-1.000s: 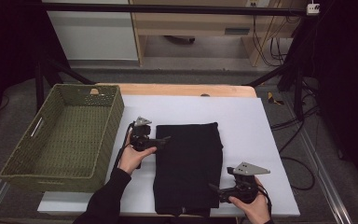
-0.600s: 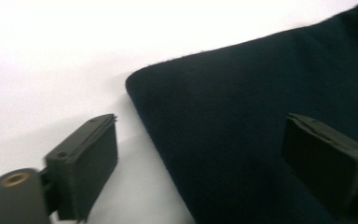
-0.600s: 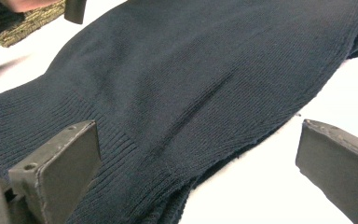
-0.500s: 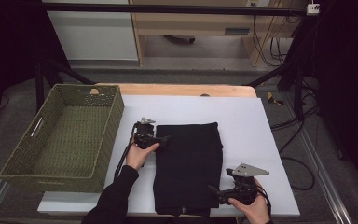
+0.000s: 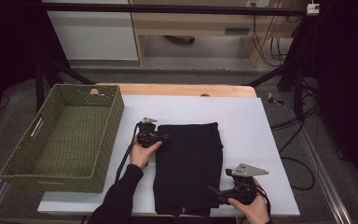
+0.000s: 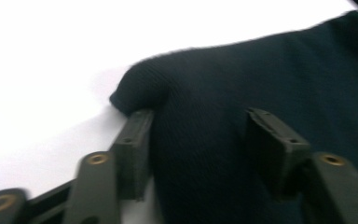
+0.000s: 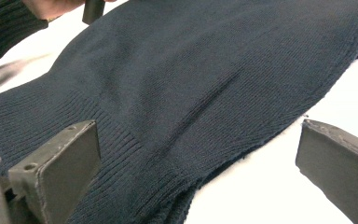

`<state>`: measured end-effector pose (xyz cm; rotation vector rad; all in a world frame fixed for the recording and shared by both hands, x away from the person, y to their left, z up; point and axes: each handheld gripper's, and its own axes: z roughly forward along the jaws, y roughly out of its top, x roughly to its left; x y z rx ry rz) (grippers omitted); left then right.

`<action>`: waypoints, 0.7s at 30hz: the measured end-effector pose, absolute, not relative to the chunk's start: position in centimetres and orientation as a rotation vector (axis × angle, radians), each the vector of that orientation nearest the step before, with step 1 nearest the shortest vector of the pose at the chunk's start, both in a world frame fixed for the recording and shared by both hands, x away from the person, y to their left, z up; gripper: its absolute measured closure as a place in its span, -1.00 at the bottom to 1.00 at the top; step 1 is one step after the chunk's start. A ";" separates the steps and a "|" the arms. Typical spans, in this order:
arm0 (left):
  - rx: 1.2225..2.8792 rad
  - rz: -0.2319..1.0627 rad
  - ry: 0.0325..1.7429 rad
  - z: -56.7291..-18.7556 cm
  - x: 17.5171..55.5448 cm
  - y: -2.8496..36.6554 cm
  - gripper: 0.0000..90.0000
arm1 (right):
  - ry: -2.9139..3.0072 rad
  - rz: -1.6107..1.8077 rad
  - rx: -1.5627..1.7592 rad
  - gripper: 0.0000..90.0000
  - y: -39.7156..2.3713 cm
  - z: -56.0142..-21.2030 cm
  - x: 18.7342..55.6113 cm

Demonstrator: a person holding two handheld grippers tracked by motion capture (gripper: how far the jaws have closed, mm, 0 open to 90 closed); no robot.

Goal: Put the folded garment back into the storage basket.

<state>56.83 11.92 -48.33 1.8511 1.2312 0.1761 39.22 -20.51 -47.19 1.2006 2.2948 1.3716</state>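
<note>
garment: dark knit sweater (image 5: pixel 189 168) lay flat on the white desk (image 5: pixel 261 140), already folded into a long rectangle; ribbed hem end toward the person, far end toward the desk's back edge.
basket: green woven basket (image 5: pixel 60 135) sat beside the sweater's left edge, nothing in it.
left tool: left tool (image 5: pixel 167 137) was at the sweater's far left corner. Jaws had just been closing; in the left gripper view the corner fold bulged between them (image 6: pixel 198 140), one pad touching the cloth edge, the other apart from it. Half-closed, no firm pinch yet.
right tool: right tool (image 5: pixel 213 191) was at the sweater's near right corner, jaws wide apart. Right gripper view showed the ribbed hem between the pads (image 7: pixel 60 163), neither pressing on it. Holding nothing.
done: lengthwise folding looked finished; both tools were set at diagonal corners of the sweater.
left: close both grips, likely one more fold across, then probably move the sweater over to the basket. Judged roughly mid-task.
</note>
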 end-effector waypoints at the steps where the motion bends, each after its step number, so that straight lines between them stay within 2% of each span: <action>1: 1.851 0.176 1.231 -48.3 56.8 11.9 0.03 | 2.297 1.373 1.204 -0.99 -20.5 -47.2 39.2; 6: 1.843 0.159 1.232 -48.5 56.7 11.7 0.34 | 2.308 1.363 1.202 -0.99 -20.4 -47.3 39.2; 7: 1.839 0.146 1.233 -48.5 56.7 11.8 0.34 | 2.310 1.361 1.214 -0.99 -20.3 -47.3 39.1; 8: 1.836 0.111 1.236 -48.6 56.7 11.8 0.45 | 2.316 1.353 1.221 -0.99 -20.3 -47.4 39.1; 14: 1.831 0.112 1.228 -48.6 56.4 11.7 0.59 | 2.337 1.312 1.283 -0.98 -19.8 -47.9 38.9; 21: 1.796 0.170 1.202 -47.6 55.9 11.7 0.63 | 2.369 1.284 1.323 -0.98 -18.8 -48.4 38.5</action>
